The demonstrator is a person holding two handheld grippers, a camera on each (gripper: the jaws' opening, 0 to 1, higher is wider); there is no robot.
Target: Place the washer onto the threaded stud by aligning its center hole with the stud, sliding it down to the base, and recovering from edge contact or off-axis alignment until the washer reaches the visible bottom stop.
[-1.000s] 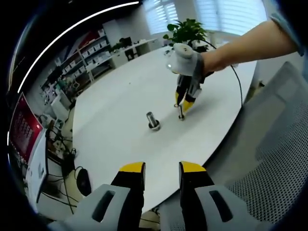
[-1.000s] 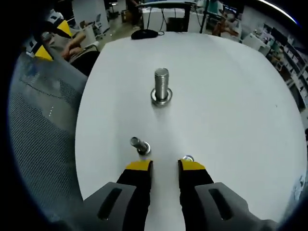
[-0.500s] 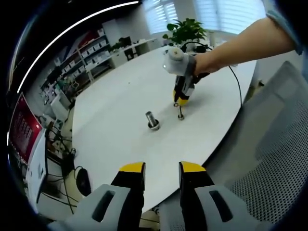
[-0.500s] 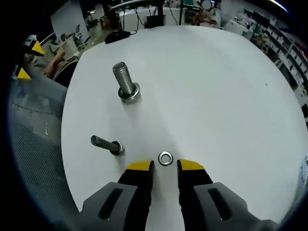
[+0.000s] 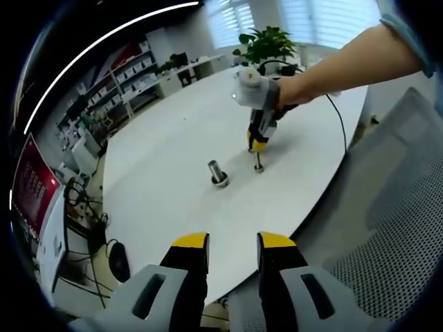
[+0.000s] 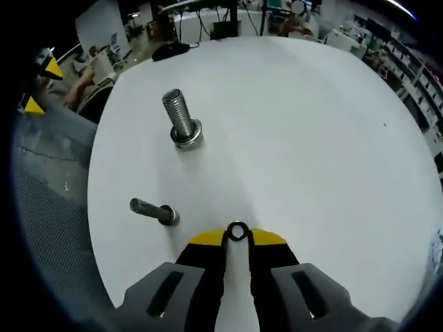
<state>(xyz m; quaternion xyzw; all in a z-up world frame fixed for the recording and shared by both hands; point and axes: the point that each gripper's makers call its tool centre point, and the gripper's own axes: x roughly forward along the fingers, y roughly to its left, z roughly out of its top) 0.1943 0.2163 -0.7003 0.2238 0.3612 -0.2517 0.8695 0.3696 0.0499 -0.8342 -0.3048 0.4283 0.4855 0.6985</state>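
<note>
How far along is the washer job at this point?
Pickup looks done: the right gripper has its jaws closed on the washer at the tips. In hand: carrying it. Left: aligning it over the upright threaded stud, which already carries a ring at its base, and sliding it down. The left gripper hangs open.

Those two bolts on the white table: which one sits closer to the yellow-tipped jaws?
The thinner bolt, down by the table's near edge. The thick threaded stud stands farther off, nearer the table's middle.

No readable text, labels or numbers anywhere; shelf boxes at 10 o'clock, left gripper view, too blurred.
</note>
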